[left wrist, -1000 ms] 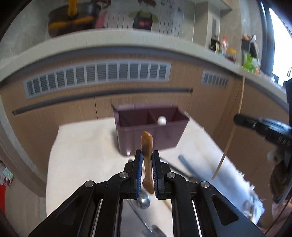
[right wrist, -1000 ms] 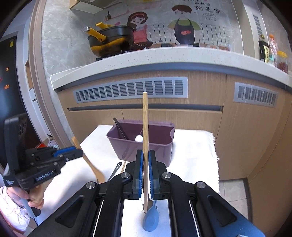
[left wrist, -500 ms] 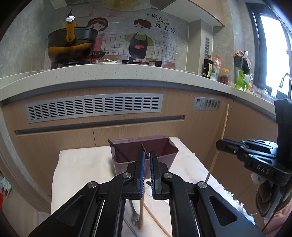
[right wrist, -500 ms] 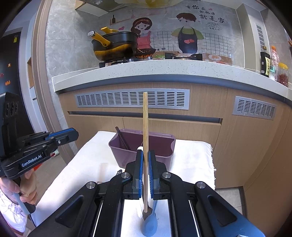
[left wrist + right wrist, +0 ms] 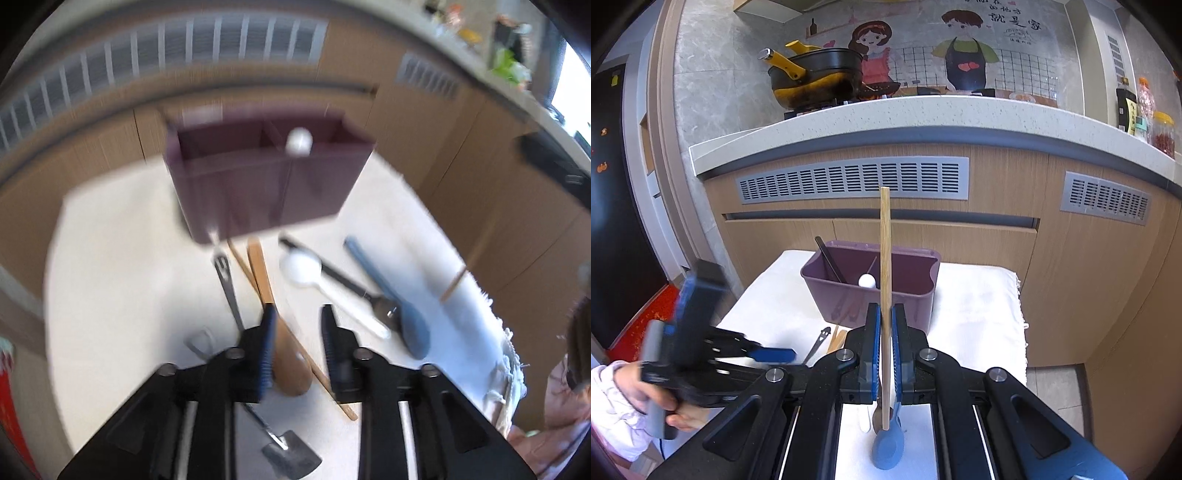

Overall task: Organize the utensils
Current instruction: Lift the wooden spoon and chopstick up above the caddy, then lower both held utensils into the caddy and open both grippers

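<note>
While left tool (image 5: pixel 297 334) has just been opening, jaws apart over wooden spoon (image 5: pixel 286 354) lying on desk (image 5: pixel 122 258); pads seem clear of it, though view blurred. Right tool (image 5: pixel 884 328) clamped on upright chopstick (image 5: pixel 885 258). Purple caddy (image 5: pixel 886 295) stands behind; loose cutlery, white spoon (image 5: pixel 306 273) and blue spoon (image 5: pixel 402 317), spread before it. Risk: closing on spoon bowl, not handle, tool may slip or nudge second chopstick (image 5: pixel 314 369) beside it; thin held chopstick could pivot and miss compartment.
</note>
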